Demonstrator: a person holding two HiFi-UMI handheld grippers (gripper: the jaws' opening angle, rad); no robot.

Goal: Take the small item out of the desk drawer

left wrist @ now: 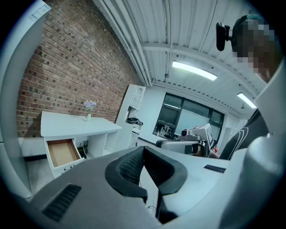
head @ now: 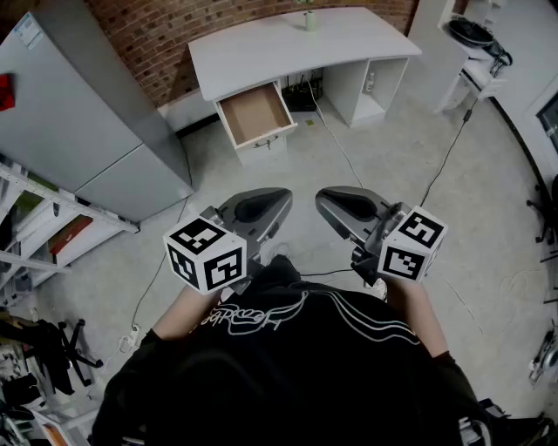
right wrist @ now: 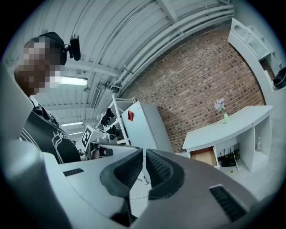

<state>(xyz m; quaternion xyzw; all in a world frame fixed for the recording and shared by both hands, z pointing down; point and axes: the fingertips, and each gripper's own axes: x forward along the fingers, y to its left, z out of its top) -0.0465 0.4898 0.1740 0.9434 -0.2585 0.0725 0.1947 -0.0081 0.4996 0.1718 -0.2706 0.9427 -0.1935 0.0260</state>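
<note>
Standing well apart from the white worktop [head: 288,43], the person is seen from above, with both devices held close to the body, side by side over the grey floor [head: 392,148].

On the left hand-held gripper [head: 281,199] the jaws are closed tip to tip and nothing is held between them; it is tilted slightly downward. On the right hand-held gripper [head: 324,200] the jaws are drawn in to a thin slit, with nothing between the pads; it is held about level. A marker cube [head: 207,254] is carried at the rear of each, near the wrists.

The drawer [head: 253,113] is pulled out at the left end of the worktop, and its brown bottom is exposed. The small item cannot be made out inside it in any view, as the drawer is too far off.

A small green vase [head: 309,17] with pale flowers is stood on the worktop near the brick wall [head: 157,35]. A grey cabinet [head: 78,113] is placed to the left of the worktop. Cables [head: 336,144] are trailed across the floor beside the drawer.
</note>
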